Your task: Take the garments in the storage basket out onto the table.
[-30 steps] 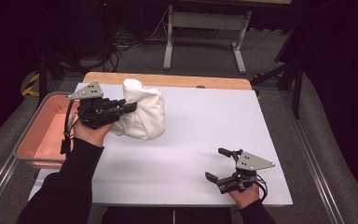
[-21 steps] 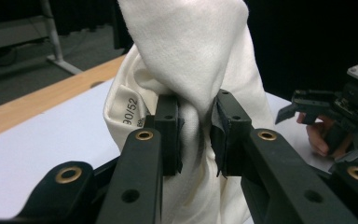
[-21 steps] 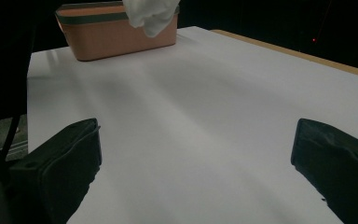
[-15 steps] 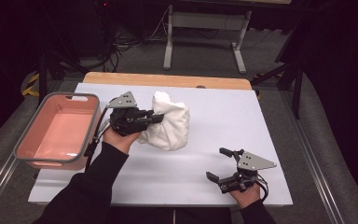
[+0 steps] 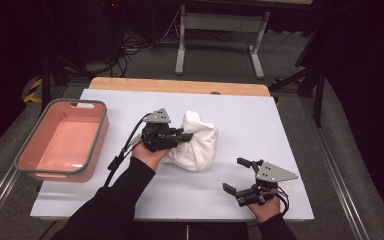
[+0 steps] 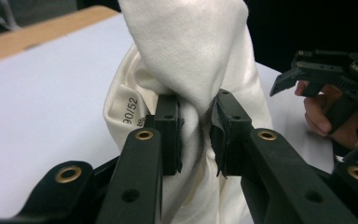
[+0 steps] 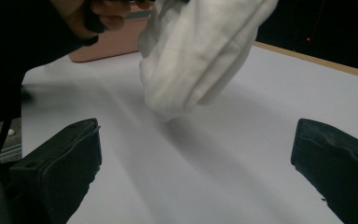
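A white cloth garment (image 5: 196, 142) hangs bunched over the middle of the white table top (image 5: 260, 120), its lower end near the surface. My left gripper (image 5: 186, 136) is shut on a gathered fold of it; in the left gripper view the two black pads (image 6: 168, 122) pinch the white cloth (image 6: 191, 60), and a printed size label (image 6: 131, 111) shows beside them. My right gripper (image 5: 239, 175) rests near the table's front right edge with its jaws wide apart and nothing between them. In the right gripper view the cloth (image 7: 200, 51) hangs ahead, clear of that gripper (image 7: 196, 158).
A pink tub with a grey rim (image 5: 40, 170) stands at the table's left edge, with nothing inside it. A wooden strip (image 5: 180, 86) runs along the far edge. Metal table legs and cables sit on the floor beyond.
My left gripper has carried the cloth rightward and lower, from beside the pink tub to the table's middle. The right gripper has stayed put.
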The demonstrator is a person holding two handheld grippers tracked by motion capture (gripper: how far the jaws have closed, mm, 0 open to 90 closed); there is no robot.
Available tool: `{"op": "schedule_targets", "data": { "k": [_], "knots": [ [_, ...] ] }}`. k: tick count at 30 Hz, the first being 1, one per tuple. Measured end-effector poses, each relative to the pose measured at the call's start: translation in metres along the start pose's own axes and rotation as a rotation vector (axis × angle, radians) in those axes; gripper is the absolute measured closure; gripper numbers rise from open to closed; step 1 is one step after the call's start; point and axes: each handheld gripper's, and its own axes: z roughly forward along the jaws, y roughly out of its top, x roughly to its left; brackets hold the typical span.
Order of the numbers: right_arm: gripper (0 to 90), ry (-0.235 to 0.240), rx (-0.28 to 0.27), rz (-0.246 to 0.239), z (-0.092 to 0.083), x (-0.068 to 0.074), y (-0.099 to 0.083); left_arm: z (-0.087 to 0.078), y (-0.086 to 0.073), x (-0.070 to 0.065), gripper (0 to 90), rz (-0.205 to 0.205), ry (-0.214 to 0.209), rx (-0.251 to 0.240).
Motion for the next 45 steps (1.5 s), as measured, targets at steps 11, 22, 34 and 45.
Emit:
{"op": "schedule_targets", "data": {
  "k": [11, 22, 34, 45],
  "knots": [
    [1.8, -0.005, 0.005, -0.003, 0.0, -0.001, 0.0, 0.027, -0.011, 0.009, 74.3, -0.023, 0.007, 0.073],
    [1.8, -0.001, 0.007, -0.013, 0.0, 0.001, 0.001, 0.034, -0.013, 0.017, 71.6, -0.05, 0.036, 0.09],
    [2.1, -0.021, 0.019, -0.029, 0.0, 0.004, 0.005, 0.01, -0.01, 0.02, 36.1, -0.028, 0.129, 0.076],
    [9.5, -0.036, 0.094, -0.034, 0.005, -0.003, 0.034, -0.036, -0.019, 0.022, 32.3, -0.019, 0.166, 0.095]
  ]
}}
